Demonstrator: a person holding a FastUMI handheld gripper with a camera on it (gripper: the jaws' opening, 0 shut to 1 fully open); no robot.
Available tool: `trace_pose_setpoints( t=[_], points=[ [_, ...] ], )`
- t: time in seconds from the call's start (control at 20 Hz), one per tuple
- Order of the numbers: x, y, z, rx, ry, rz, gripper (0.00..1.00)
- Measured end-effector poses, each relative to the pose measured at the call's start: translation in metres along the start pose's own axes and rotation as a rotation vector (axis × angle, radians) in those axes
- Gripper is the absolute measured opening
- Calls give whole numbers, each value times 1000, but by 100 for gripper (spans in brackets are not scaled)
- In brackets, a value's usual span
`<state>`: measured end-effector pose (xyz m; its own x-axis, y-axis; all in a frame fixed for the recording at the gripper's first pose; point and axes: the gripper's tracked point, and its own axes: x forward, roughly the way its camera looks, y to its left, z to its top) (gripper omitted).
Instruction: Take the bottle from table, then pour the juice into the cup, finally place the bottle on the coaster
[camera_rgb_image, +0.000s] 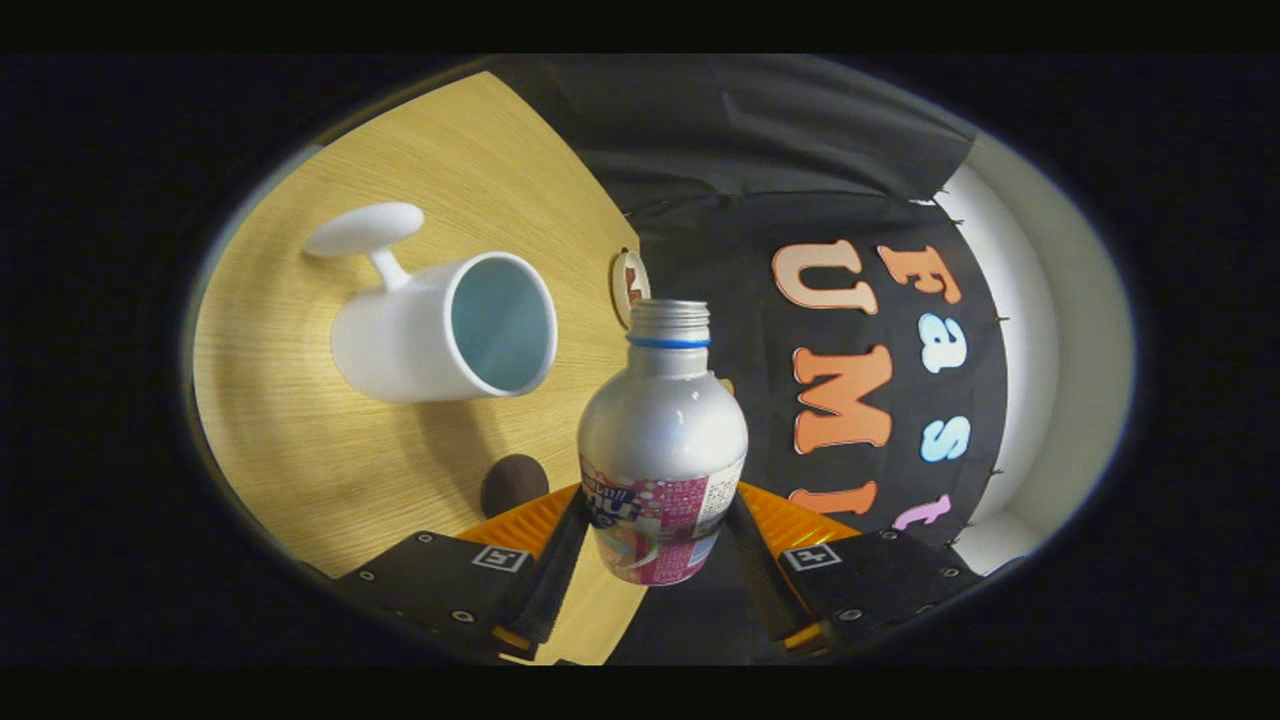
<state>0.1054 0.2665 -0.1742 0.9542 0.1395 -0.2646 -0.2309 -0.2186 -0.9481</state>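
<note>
The claw (655, 545) squeezes the bottle (662, 445) low on its body, one finger on each side, so the open neck stays free for pouring. The bottle is lifted off the surface (300, 450) and leans over, its mouth near the white cup (445, 330), which looks ready to take the juice. A round coaster (630, 287) waits by the surface's far edge, beyond the bottle.

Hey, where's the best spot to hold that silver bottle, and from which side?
Hold the bottle on its straight labelled lower body, from the side, one finger on each flank; the shoulder tapers to a narrow neck. The hand-held gripper is shut on it there now, open mouth tilted near the cup.
</note>
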Motion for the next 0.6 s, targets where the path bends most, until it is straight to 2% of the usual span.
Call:
trace_pose_setpoints(
  t=[0.6],
  points=[
    [3,8,-5,-189,7,26,77]
  ],
)
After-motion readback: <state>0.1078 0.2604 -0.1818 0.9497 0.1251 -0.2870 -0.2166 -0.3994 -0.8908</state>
